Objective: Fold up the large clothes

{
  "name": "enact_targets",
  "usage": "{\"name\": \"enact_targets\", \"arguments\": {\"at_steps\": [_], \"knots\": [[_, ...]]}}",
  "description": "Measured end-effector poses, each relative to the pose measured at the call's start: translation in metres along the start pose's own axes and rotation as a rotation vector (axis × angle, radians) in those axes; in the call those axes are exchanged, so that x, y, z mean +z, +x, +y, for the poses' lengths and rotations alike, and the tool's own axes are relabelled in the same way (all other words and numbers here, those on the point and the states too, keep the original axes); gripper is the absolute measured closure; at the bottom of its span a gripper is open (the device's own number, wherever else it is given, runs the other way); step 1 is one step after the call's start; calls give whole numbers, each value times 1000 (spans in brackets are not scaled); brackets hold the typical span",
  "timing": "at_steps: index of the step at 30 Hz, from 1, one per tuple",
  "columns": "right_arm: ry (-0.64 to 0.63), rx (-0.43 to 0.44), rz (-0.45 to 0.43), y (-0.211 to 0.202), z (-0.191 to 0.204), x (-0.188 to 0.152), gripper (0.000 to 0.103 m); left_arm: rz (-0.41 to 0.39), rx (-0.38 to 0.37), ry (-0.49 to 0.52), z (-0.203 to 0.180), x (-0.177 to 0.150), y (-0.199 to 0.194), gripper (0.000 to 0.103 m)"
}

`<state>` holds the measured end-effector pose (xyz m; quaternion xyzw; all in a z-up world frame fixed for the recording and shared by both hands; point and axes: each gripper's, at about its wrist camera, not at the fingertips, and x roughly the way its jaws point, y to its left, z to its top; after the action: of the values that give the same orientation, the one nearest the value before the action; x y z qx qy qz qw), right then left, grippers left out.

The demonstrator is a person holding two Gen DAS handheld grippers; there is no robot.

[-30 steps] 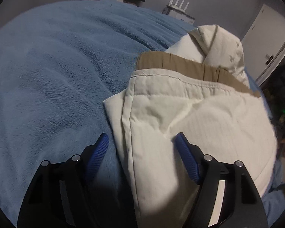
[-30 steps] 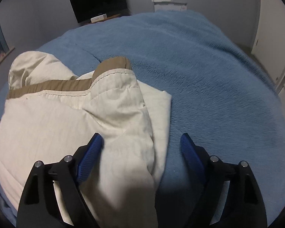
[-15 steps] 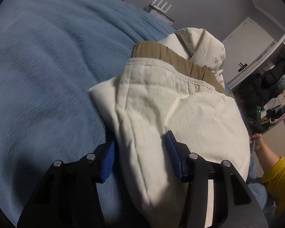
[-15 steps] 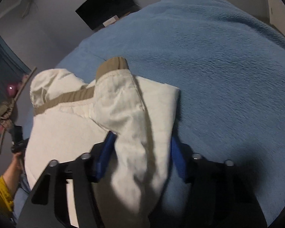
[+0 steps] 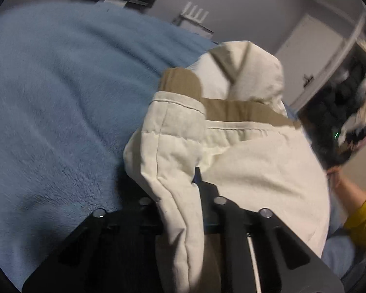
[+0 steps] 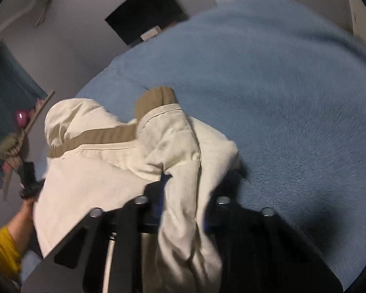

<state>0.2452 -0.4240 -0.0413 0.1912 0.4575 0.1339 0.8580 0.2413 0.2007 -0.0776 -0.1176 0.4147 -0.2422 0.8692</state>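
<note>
Right now I have both grippers biting into the cream jacket, which lies folded on the blue blanket covering the bed. Through the left wrist camera, my left gripper has its jaws closing on a thick fold along the jacket's left edge; the padded cloth bulges up between the black fingers and hides the blue pads almost entirely. On the other side, my right gripper is closing the same way on the fold at the jacket's right edge, with cloth bunched between its fingers and spilling toward the camera. A tan band runs across the jacket's far end, with the cream hood lying beyond it. From each wrist I can see the opposite hand at the frame's edge, in a yellow sleeve. Past the bed stand a dark screen against the grey wall and a white door; both views are slightly blurred.
</note>
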Motion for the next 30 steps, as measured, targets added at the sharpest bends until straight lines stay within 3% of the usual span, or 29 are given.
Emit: {"name": "enact_targets", "arguments": {"at_steps": [4,13,18,22,26,30], "knots": [[-59,-3,-120,-40,25,-4,95,-34,-2,70,-23,4,-25,93],[-145,-1,-271,-156,65,-30,97,-147,-134,171,-89,8,-95,94],[-91,-30,-320,-209,49,-43,97,-125,-186,215,-121,17,-84,93],[12,-75,-283,-199,15,-53,97,-43,-181,196,-124,22,-35,93],[123,-137,-194,-160,-31,-63,96,31,-103,131,-106,19,13,91],[173,-152,-158,-135,-51,-58,95,60,-75,105,-90,20,29,86]]}}
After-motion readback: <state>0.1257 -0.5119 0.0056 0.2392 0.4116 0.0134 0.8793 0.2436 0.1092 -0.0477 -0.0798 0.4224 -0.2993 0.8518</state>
